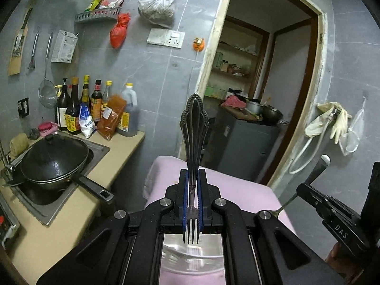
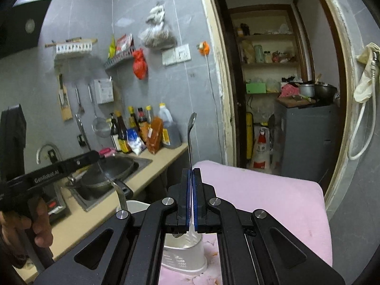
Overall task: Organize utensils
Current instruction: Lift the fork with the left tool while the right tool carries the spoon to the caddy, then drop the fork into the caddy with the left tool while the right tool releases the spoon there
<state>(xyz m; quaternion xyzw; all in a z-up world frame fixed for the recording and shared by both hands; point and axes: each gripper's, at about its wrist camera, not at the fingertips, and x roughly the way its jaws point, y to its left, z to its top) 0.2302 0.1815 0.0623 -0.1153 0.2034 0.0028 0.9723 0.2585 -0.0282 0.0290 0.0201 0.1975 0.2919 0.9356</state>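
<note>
Grey tiled wall (image 1: 154, 71), beige counter (image 1: 71, 216), open doorway (image 1: 273, 71)

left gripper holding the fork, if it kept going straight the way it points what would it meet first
Probably the pink cloth first: the left gripper, shut on the fork, tilts slightly down over it. If it clears the far edge, the grey wall beside the doorway comes next. Depth is unclear here.

Each gripper is matte black, the left gripper (image 1: 192, 185) and the right gripper (image 2: 191, 185) alike, with blue pads lining the fingers (image 1: 185, 190) and round silver pivot screws on angular linkage arms. White lettering marks the black pistol-style handles.
</note>
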